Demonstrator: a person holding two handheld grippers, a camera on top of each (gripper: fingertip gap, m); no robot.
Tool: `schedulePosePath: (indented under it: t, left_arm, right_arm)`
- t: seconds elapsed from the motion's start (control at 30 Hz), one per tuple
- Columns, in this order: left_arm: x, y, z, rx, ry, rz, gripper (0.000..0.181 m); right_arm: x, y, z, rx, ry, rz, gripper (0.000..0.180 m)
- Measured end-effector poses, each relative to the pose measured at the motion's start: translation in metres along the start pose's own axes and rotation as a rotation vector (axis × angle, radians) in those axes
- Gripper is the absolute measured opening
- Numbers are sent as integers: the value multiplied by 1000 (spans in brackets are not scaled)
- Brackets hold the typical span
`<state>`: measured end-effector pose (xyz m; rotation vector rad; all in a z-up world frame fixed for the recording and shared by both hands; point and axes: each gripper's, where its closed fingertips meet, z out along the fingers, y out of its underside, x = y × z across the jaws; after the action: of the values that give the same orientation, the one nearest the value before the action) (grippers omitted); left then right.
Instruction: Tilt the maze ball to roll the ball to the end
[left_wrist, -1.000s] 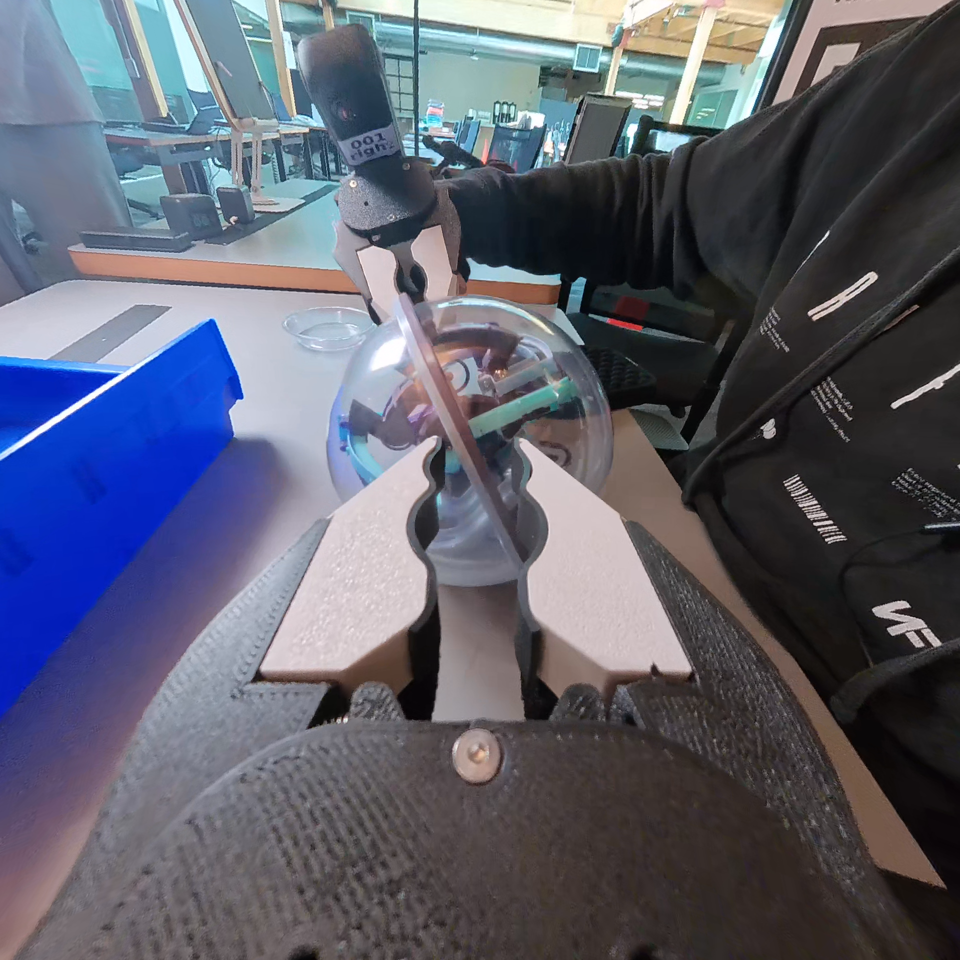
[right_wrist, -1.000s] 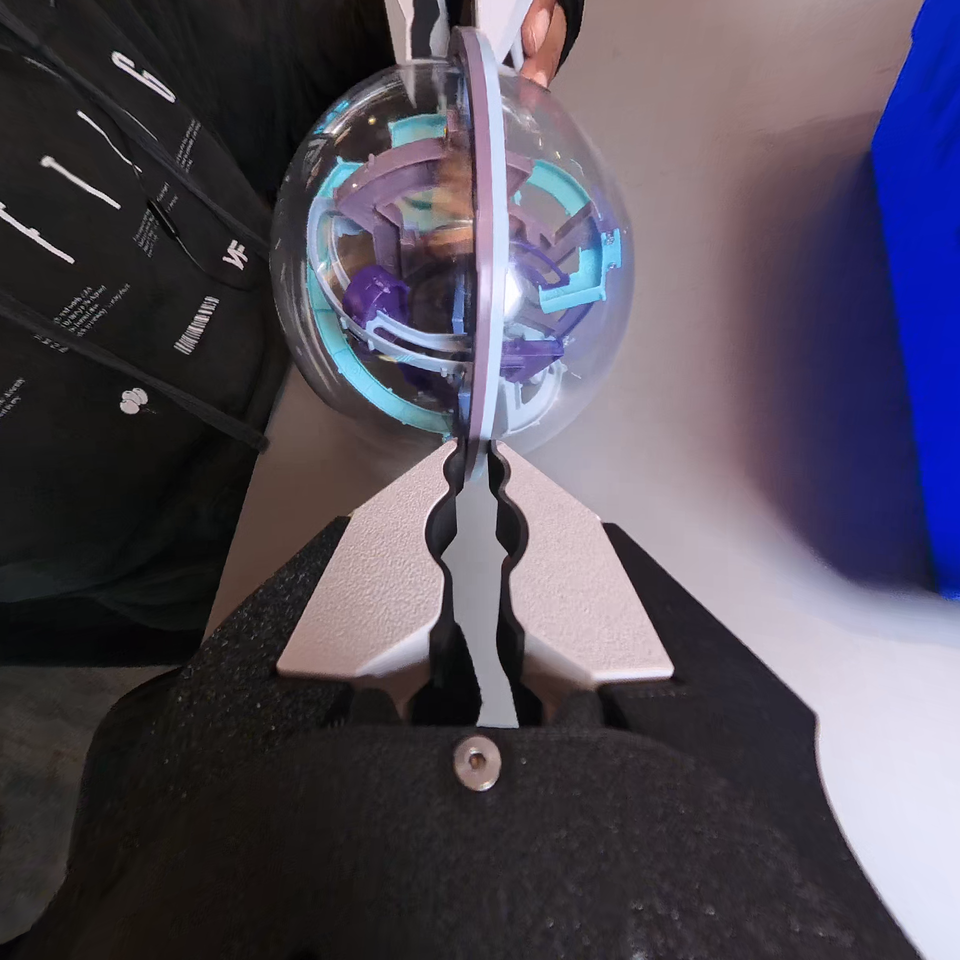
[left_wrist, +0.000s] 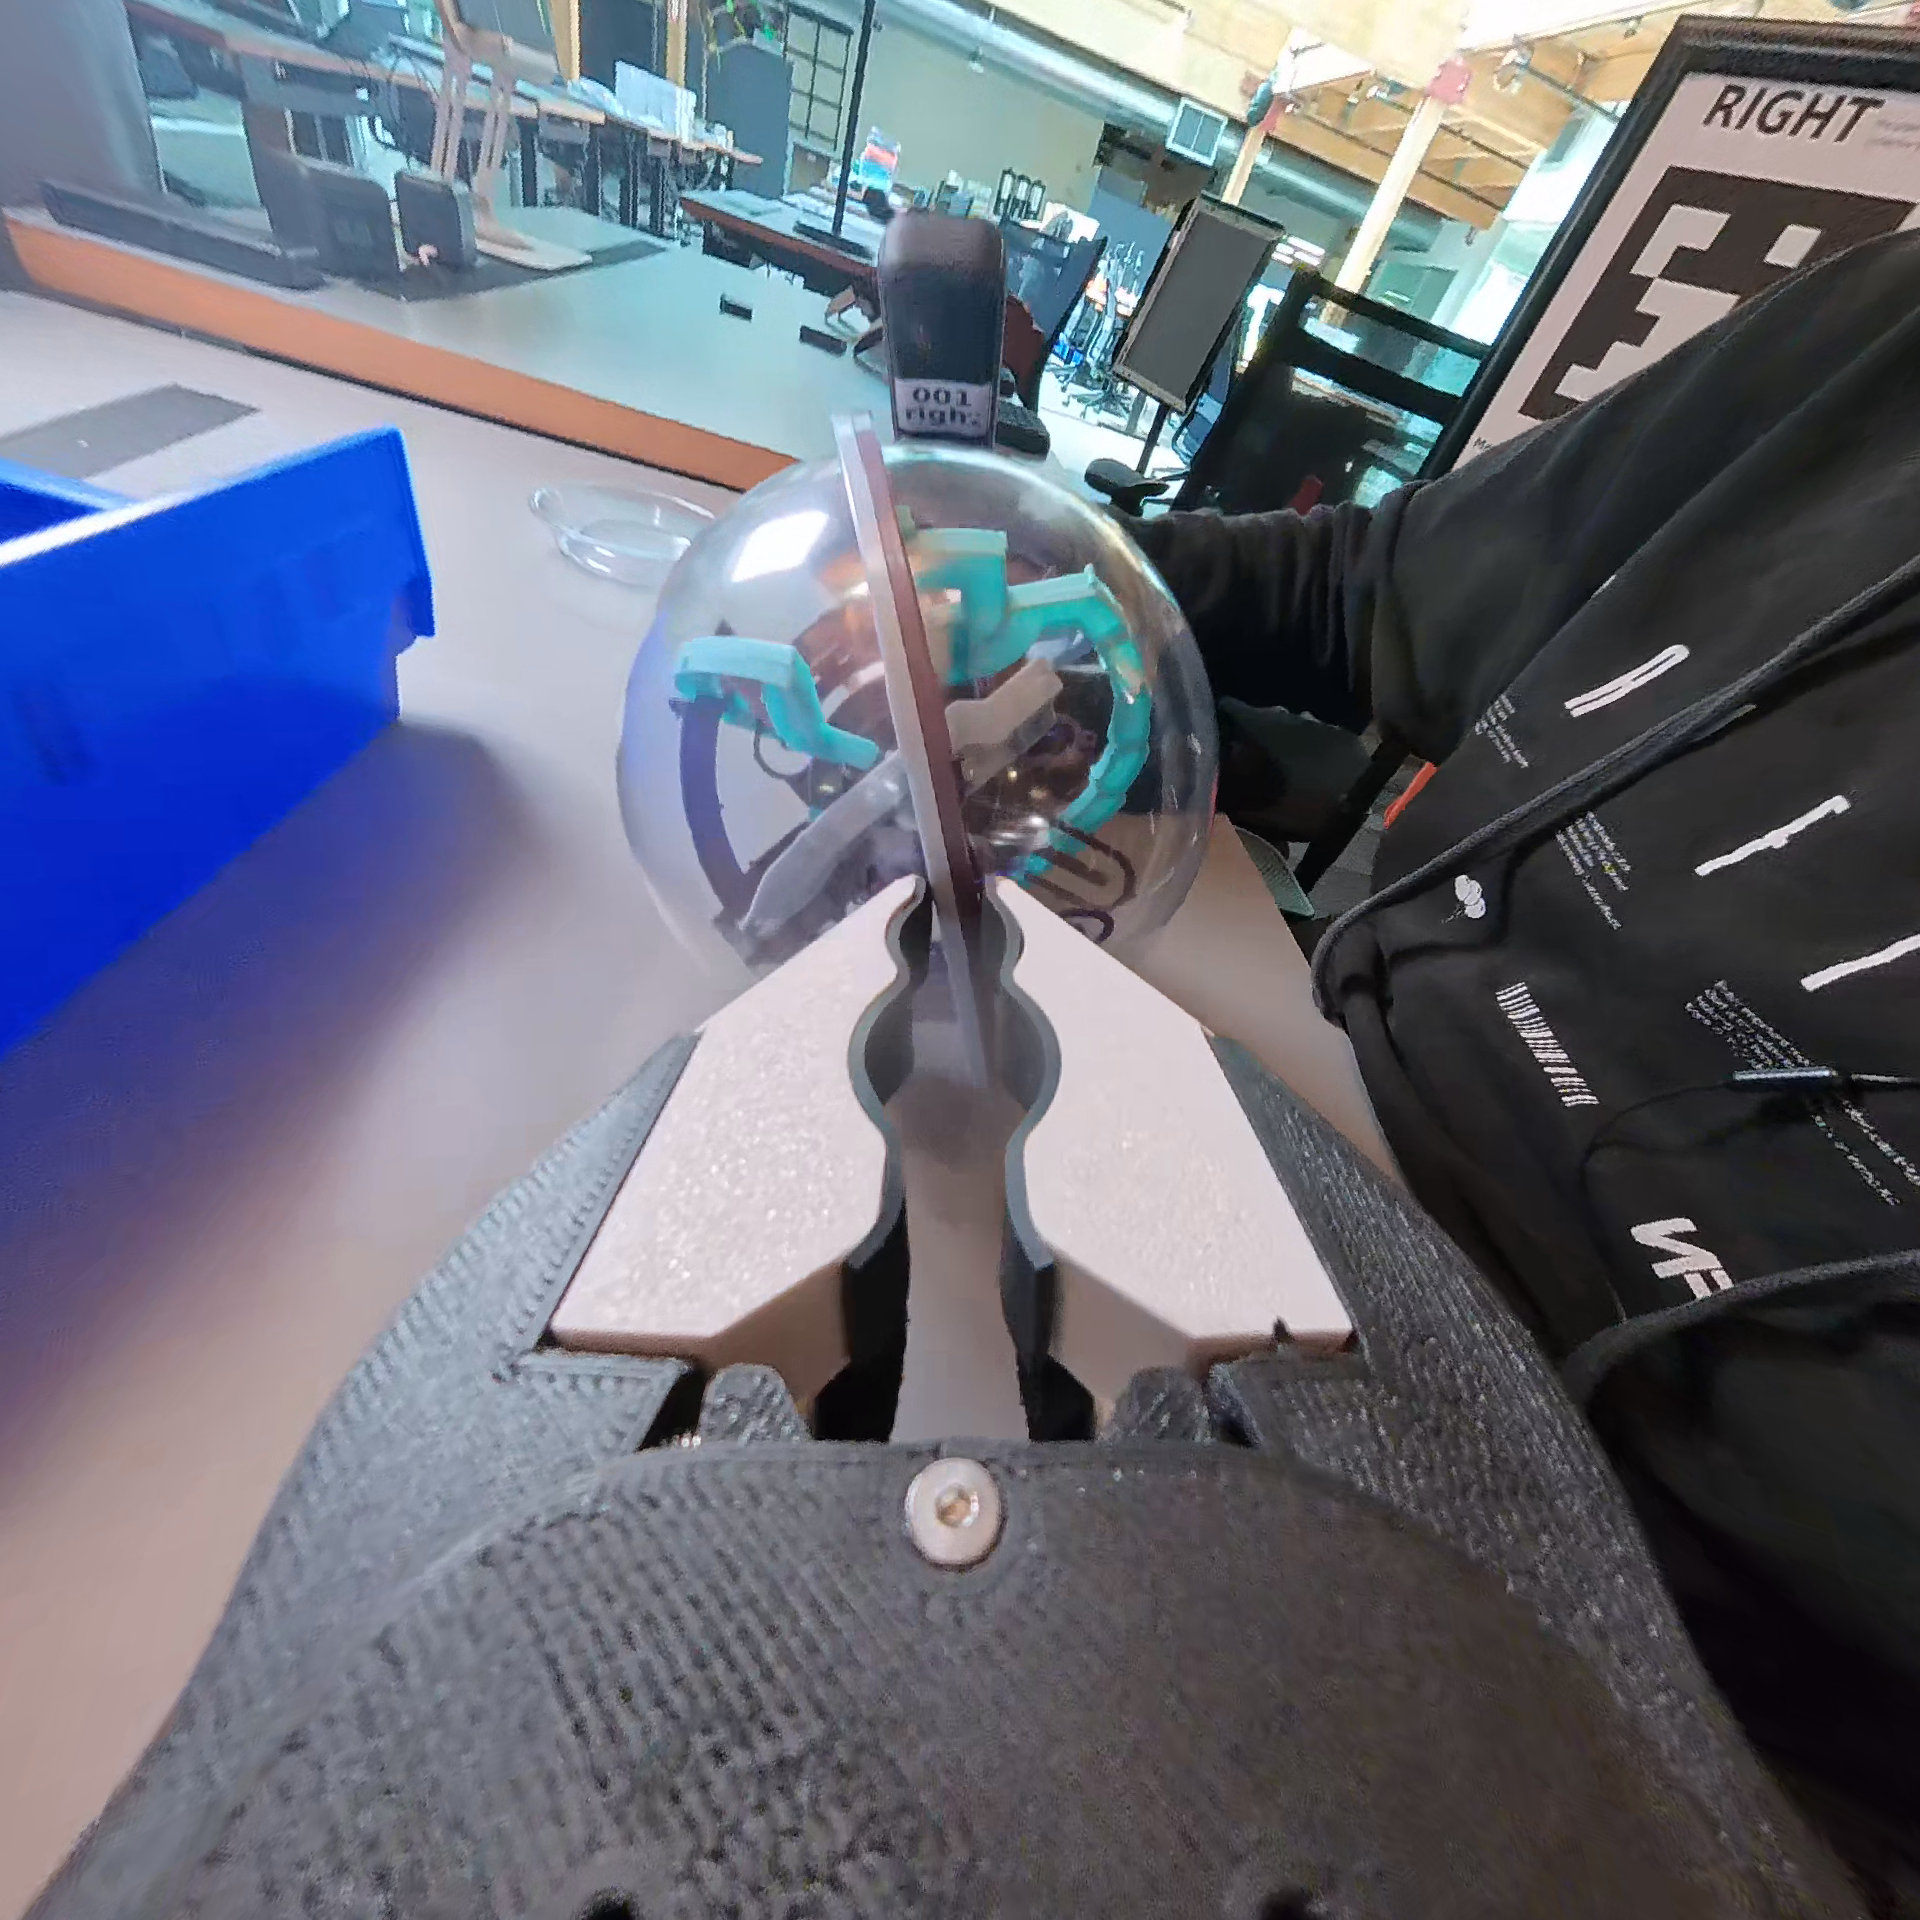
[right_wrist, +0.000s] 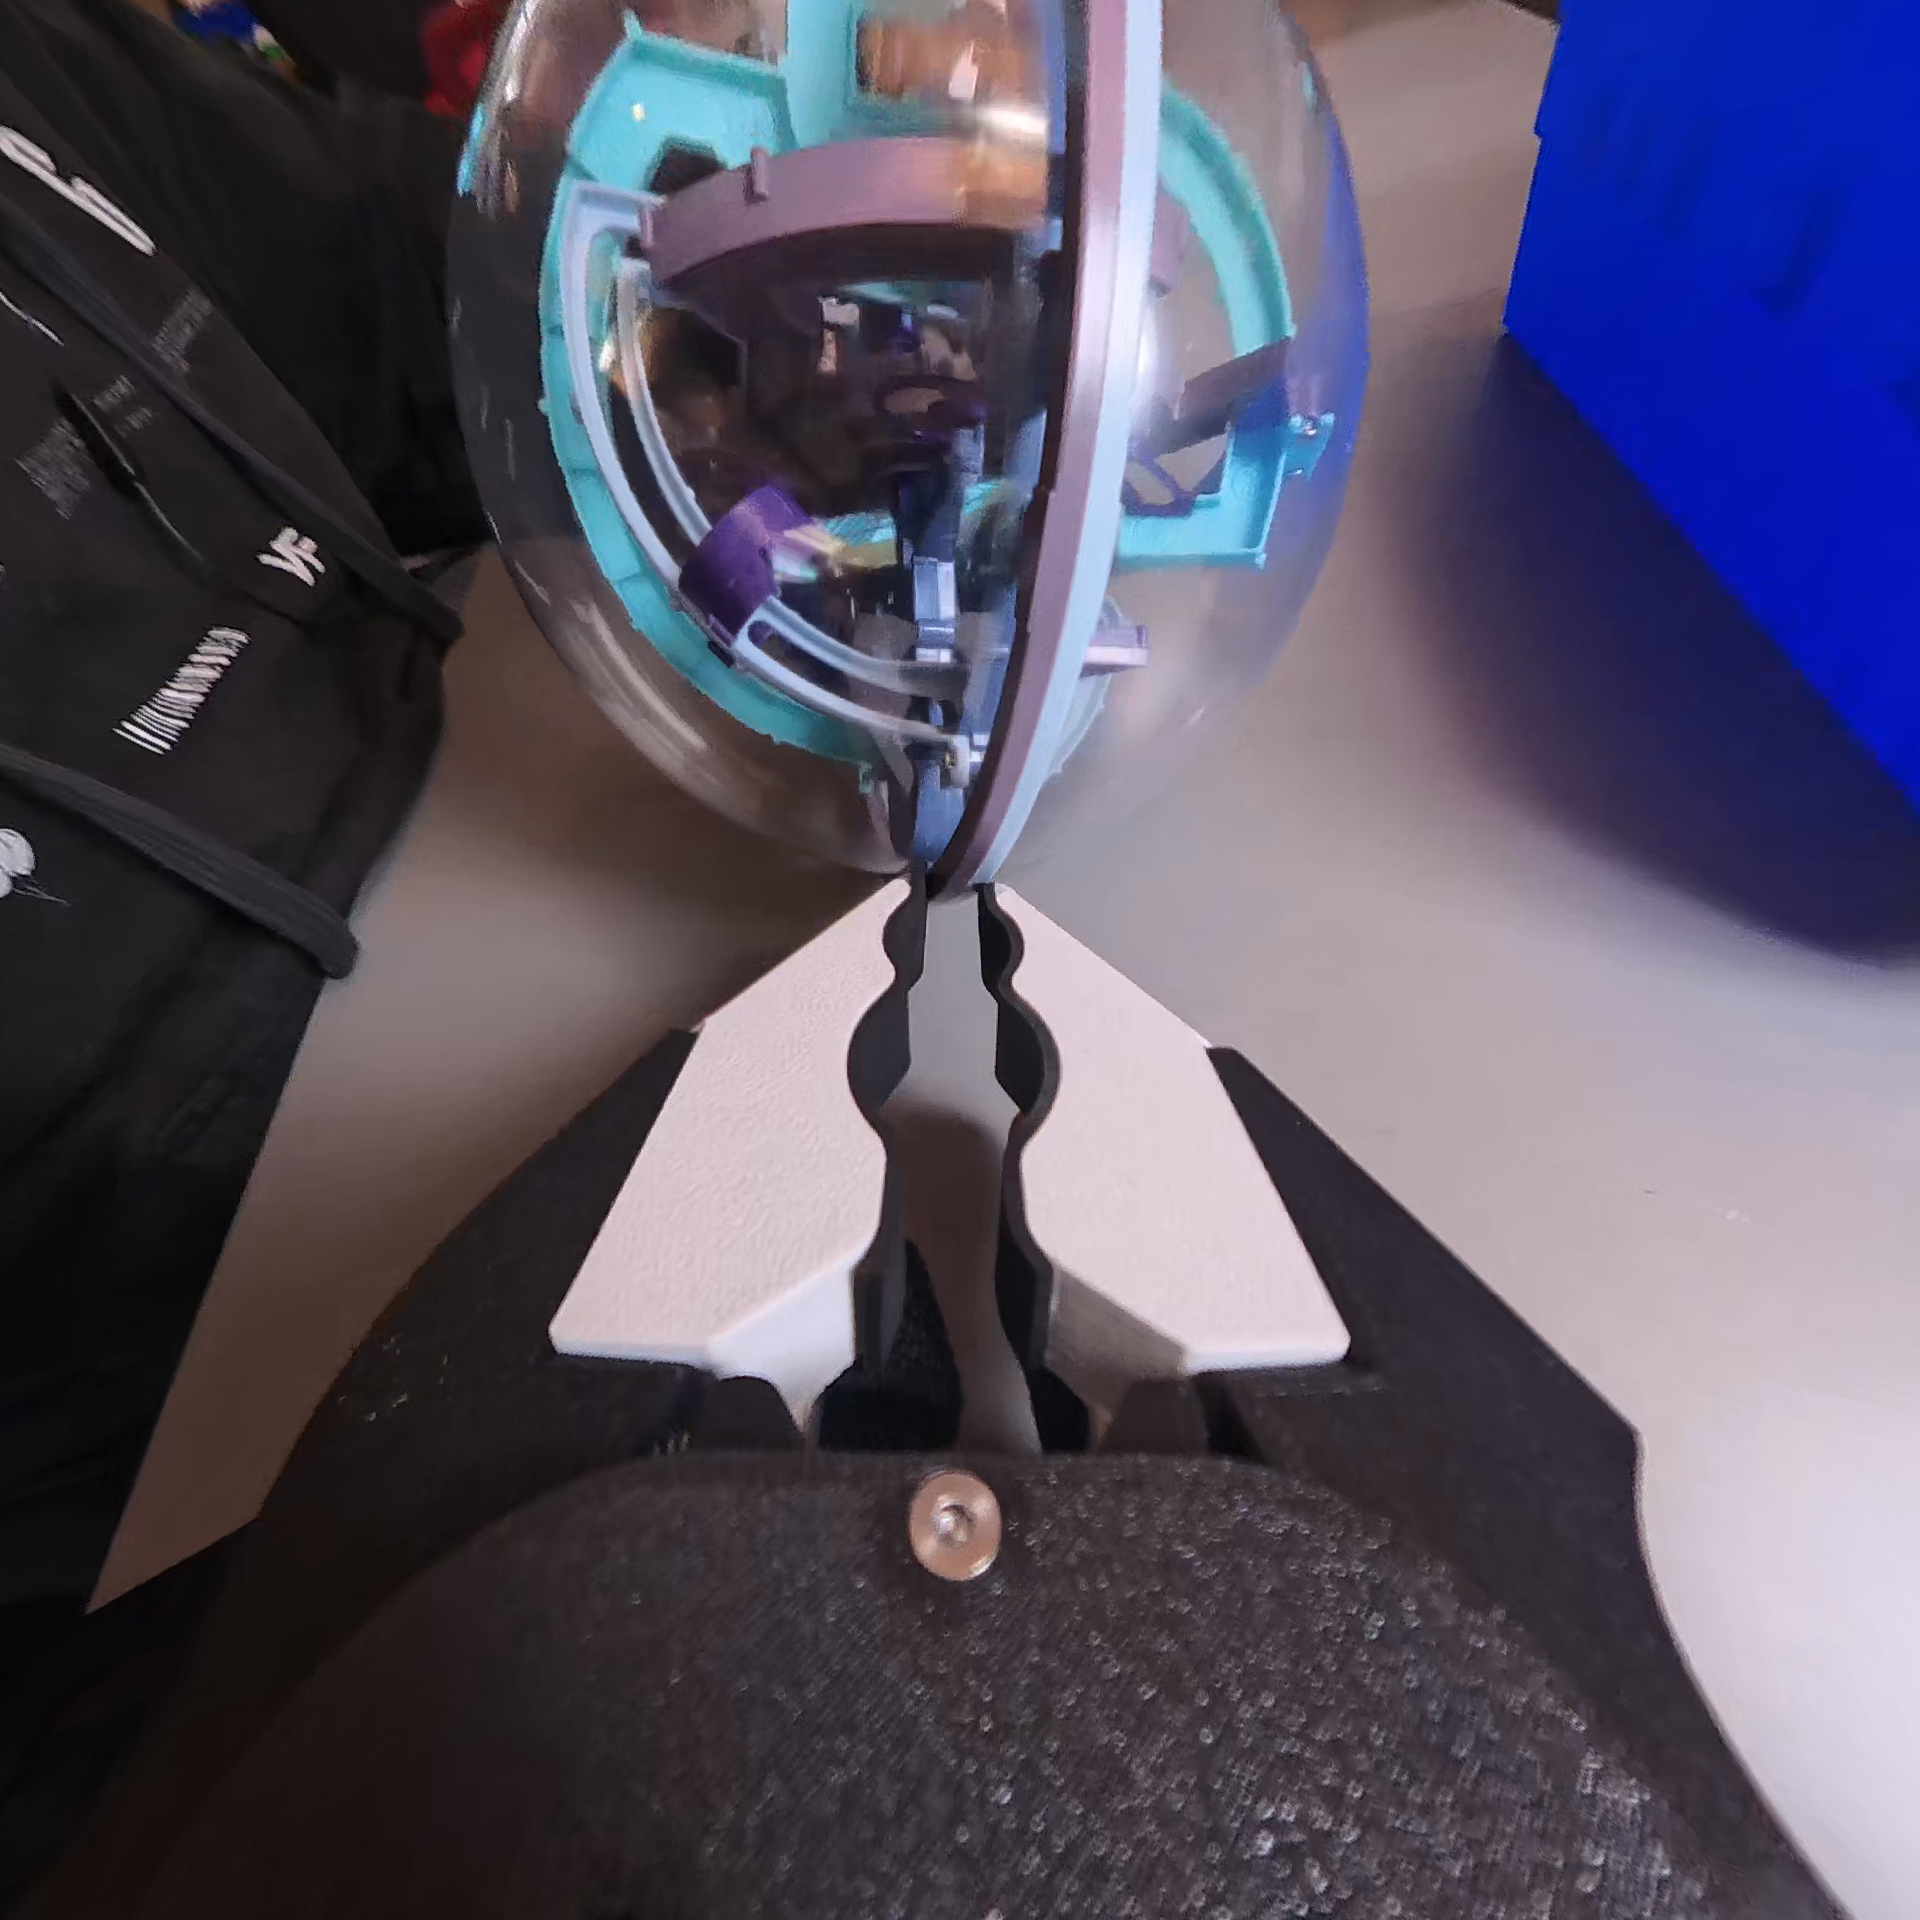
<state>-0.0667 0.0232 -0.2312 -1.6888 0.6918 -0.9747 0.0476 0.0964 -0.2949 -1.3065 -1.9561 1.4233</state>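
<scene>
- I have the maze ball (left_wrist: 914, 707) lifted clear of the counter (left_wrist: 312, 1039), held between my two grippers by its flat purple rim.
- My left gripper (left_wrist: 961, 894) has its jaws clamped on the near edge of that rim.
- My right gripper (right_wrist: 951, 894) has its jaws pinched on the opposite edge of the rim.
- A blue bin (left_wrist: 187, 623) sits beside the ball, and a clear dish (left_wrist: 613, 525) behind it.

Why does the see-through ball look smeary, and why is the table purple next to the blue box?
Right wrist view: the maze ball is motion-blurred, with glare near its top. Left wrist view: it looks sharper; the blue bin casts a blue-purple tinted shadow on the table.
</scene>
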Motion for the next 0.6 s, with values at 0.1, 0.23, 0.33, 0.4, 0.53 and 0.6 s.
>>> schedulePosePath:
  t: [0.1,0.23,0.33,0.4,0.53,0.6]
  left_arm:
    - [7,-7,-2,5,15,51,7]
    - [13,-9,-4,-22,35,108,7]
    - [15,-9,-5,-42,53,140,7]
    - [16,-12,-5,-56,65,161,7]
    - [17,-21,-2,-85,84,180,7]
    - [15,-22,0,-115,87,190,7]
  right_arm:
    - [-5,6,8,-56,17,-46,9]
    - [-9,8,10,-106,14,-87,13]
    - [-8,-4,-3,-99,13,-106,15]
    - [-6,-19,-15,-88,18,-130,17]
    - [-18,-58,-31,-65,-18,-181,22]
    - [-23,-65,-29,-88,-17,-209,22]
